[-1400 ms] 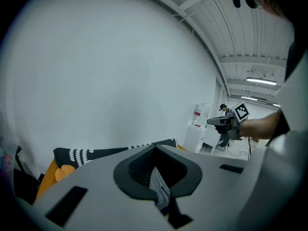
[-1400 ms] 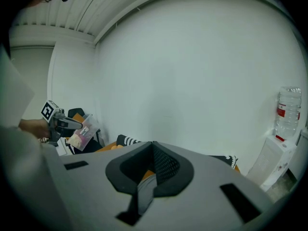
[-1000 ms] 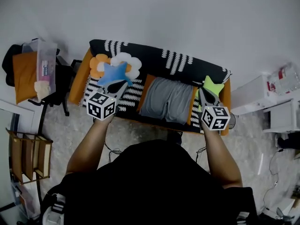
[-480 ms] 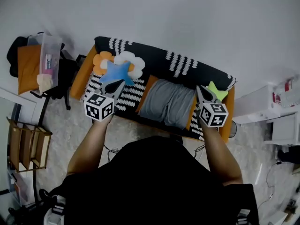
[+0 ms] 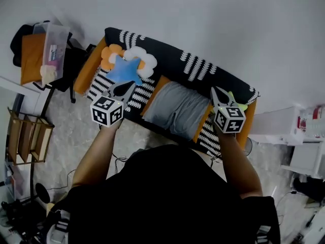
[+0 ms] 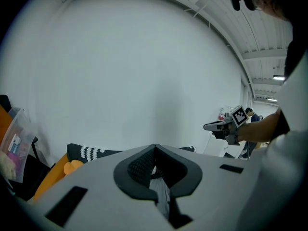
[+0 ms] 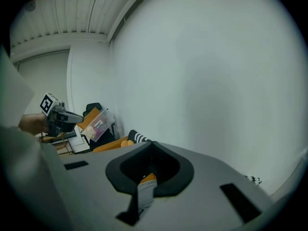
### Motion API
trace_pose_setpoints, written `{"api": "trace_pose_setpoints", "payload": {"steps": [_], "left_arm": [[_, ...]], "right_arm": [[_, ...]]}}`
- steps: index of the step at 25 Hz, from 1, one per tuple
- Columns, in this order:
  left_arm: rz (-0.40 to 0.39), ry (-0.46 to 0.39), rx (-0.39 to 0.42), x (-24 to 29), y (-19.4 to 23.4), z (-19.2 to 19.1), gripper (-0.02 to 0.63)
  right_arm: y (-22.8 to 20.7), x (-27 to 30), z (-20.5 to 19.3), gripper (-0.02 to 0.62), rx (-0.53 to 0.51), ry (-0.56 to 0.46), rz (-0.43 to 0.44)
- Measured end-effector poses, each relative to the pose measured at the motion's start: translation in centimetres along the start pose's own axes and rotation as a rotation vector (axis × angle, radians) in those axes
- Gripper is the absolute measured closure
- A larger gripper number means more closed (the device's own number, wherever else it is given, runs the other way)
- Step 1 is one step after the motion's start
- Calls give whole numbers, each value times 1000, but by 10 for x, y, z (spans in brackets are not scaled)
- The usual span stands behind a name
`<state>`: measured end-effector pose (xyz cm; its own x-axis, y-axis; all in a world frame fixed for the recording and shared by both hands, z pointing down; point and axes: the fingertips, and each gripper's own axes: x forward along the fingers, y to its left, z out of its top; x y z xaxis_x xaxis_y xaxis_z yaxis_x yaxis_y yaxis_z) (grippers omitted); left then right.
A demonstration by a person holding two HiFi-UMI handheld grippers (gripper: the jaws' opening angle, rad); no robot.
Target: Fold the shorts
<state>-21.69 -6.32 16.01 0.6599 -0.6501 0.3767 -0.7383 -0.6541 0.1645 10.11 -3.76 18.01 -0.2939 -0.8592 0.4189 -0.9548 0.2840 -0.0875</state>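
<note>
Grey shorts [image 5: 177, 110] lie flat on the sofa [image 5: 167, 60]. Left gripper [image 5: 126, 88] and right gripper [image 5: 216, 92] hover at either side, each pressed together, holding nothing.

The middle of the sofa [image 5: 167, 60] lies open over the flat grey shorts [image 5: 177, 108]; a blue star cushion [image 5: 123, 70] crowds its left end, a green cushion [image 5: 240, 105] its right, the wall [image 5: 203, 19] behind.

Grey shorts [image 5: 177, 108], spread flat, lying on orange sofa cushion [image 5: 203, 123]
</note>
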Motion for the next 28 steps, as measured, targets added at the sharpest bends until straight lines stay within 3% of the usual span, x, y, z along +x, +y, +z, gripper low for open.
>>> {"api": "trace_pose_setpoints", "payload": {"steps": [13, 28], "left_arm": [[171, 29, -76, 42, -34, 9, 589], [424, 37, -193, 25, -51, -19, 589]], "right_arm": [[-74, 50, 2, 586, -39, 61, 160], [-112, 124, -27, 586, -203, 187, 358]]}}
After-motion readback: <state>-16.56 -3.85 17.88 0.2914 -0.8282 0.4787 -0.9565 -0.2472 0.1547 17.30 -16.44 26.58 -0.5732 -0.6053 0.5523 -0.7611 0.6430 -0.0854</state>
